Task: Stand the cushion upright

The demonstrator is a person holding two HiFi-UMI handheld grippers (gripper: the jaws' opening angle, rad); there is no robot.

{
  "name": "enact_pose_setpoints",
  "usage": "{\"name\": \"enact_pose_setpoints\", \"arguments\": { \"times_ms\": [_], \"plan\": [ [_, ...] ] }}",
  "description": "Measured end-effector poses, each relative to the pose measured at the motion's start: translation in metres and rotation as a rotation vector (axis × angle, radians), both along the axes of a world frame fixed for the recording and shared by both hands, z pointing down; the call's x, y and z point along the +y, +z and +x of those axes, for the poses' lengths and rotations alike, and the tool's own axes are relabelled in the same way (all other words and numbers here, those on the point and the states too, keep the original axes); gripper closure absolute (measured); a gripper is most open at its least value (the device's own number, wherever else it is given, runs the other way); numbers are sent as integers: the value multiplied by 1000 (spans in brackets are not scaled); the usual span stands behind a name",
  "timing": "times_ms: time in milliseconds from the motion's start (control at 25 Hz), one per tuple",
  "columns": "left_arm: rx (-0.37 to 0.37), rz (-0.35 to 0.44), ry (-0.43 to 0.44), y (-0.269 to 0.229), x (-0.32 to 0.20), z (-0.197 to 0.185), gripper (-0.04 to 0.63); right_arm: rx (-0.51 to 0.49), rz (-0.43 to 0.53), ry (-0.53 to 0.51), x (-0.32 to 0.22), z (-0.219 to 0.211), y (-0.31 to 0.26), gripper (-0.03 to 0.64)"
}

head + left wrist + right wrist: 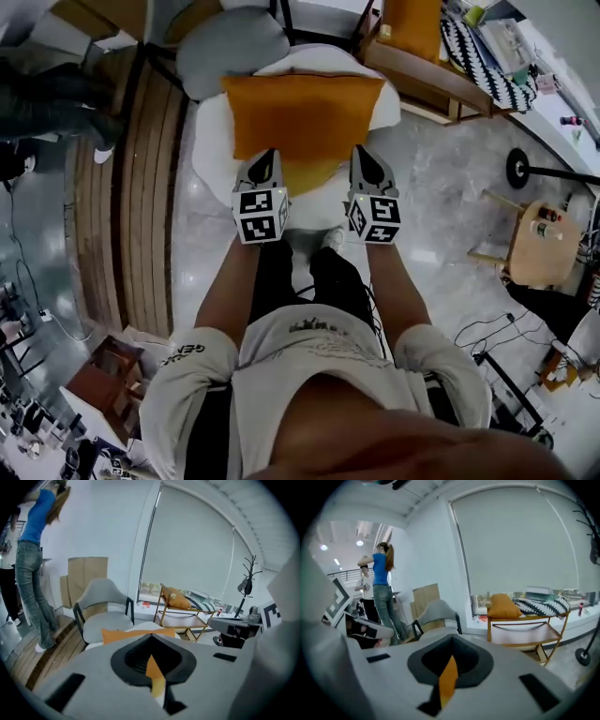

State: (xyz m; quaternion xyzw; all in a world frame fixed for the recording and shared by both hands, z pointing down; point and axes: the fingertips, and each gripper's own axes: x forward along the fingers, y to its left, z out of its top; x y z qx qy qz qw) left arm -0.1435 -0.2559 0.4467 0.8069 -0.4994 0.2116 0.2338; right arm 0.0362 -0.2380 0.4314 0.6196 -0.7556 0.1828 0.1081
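The orange square fabric cushion (305, 114) sits at 12 o'clock from the person, over a white rounded seat (214, 155), and both tools hold it by its near edge. The left gripper (266, 167) bites that edge at about 7 o'clock on the cushion and the right gripper (367, 167) at about 5 o'clock. In each gripper view the fingers are pressed fully together, with only a thin sliver of orange cloth (153, 670) (449, 677) pinched between them. The grip seems to be on the seam or a fold, not on the padded body.

Two holds set well apart on one edge probably keep the soft cushion from sagging or twisting in the middle. Holding the near edge would let the far edge act as a hinge, so lifting could tip the cushion up onto it.

A grey shell chair (230, 47) stands at about 11 o'clock beyond the seat, close enough to crowd a tall swing. The cushion is not yet upright.
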Motion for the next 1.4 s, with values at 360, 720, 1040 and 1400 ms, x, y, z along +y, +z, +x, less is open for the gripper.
{"name": "enact_pose_setpoints", "arguments": {
  "times_ms": [360,720,1040,1400],
  "plan": [
    [49,186,-68,-165,9,-19,574,-167,164,-22,17,-24,-167,591],
    [52,379,-21,-291,13,-4,574,-125,378,26,27,-11,-303,591],
    [73,489,-1,-346,22,3,574,-20,511,75,36,0,-358,591],
    [79,467,28,-339,28,14,574,-32,503,63,41,-6,-358,591]
  ]
}}
